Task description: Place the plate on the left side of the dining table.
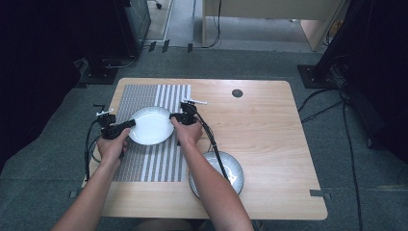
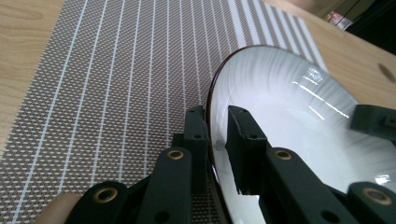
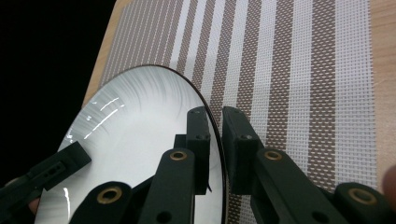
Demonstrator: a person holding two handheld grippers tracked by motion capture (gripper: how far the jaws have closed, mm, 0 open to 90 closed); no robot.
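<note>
Over the striped mat on the desk's left half, a white bowl sits between two grippers. The left gripper has its jaws narrow on the bowl's left rim, one jaw inside and one outside; in the left gripper view the bowl rim passes between them. The right gripper pinches the opposite rim the same way, as the right gripper view shows with the bowl edge caught in the slim gap. Whether the bowl rests on the mat or hangs just above it, I cannot tell.

As I judge it, the bowl is at its place on the mat, and what is left is to let go and draw both hands back. A second bowl, near the front edge, probably waits its turn.

Light wood makes up the desk, with a dark round cap near the far edge. Grey carpet, cables and dark stands surround it.
</note>
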